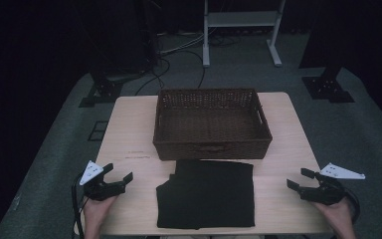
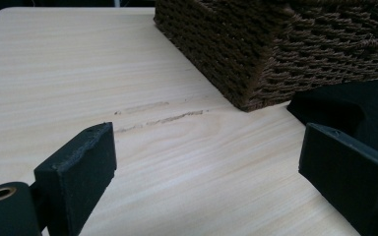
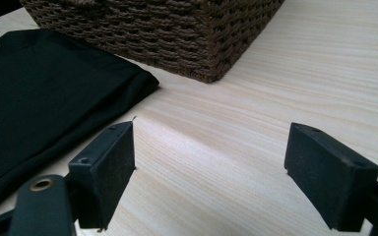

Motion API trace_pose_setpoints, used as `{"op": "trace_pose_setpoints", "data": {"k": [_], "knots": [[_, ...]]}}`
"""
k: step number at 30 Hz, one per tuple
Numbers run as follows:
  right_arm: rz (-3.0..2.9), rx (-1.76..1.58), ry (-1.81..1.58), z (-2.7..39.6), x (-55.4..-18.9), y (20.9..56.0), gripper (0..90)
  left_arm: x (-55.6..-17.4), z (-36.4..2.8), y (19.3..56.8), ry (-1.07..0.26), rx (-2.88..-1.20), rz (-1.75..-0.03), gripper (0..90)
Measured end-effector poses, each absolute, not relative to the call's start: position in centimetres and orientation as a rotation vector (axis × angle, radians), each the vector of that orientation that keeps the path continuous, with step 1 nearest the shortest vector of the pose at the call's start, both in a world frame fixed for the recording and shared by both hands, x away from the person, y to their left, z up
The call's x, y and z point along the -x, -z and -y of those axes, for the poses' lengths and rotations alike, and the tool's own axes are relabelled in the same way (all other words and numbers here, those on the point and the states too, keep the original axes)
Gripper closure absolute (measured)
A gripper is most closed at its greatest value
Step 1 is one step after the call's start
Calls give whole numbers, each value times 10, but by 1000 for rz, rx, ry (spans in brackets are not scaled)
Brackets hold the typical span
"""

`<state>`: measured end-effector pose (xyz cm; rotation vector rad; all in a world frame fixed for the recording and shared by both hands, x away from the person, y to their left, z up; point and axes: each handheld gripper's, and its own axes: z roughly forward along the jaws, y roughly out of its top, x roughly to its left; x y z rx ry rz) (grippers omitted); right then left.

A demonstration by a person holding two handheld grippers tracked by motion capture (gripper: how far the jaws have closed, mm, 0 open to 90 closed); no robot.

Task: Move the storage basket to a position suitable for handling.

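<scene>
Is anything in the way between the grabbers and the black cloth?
No. The left gripper and right gripper stand open on either side of the folded black cloth, with bare table between.

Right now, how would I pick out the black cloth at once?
Find the light wooden table, then the brown wicker basket at its middle. The folded black cloth lies flat just in front of the basket, the table's sole soft, dark, flat item.
</scene>
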<state>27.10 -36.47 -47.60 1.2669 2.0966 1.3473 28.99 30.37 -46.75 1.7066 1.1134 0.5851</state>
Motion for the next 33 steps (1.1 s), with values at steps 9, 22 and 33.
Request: {"op": "trace_pose_setpoints", "data": {"k": [9, 22, 33], "knots": [[-2124, -1189, -1348, 356, -263, 455, 178, -291, -294, 456, -595, -1777, -1035, 65], [-2246, -1018, -1278, 322, -264, 419, 167, -285, -284, 444, -584, -1834, -953, 65], [-2348, -931, -1263, 302, -271, 405, 167, -284, -268, 424, -594, -1899, -854, 65]]}}
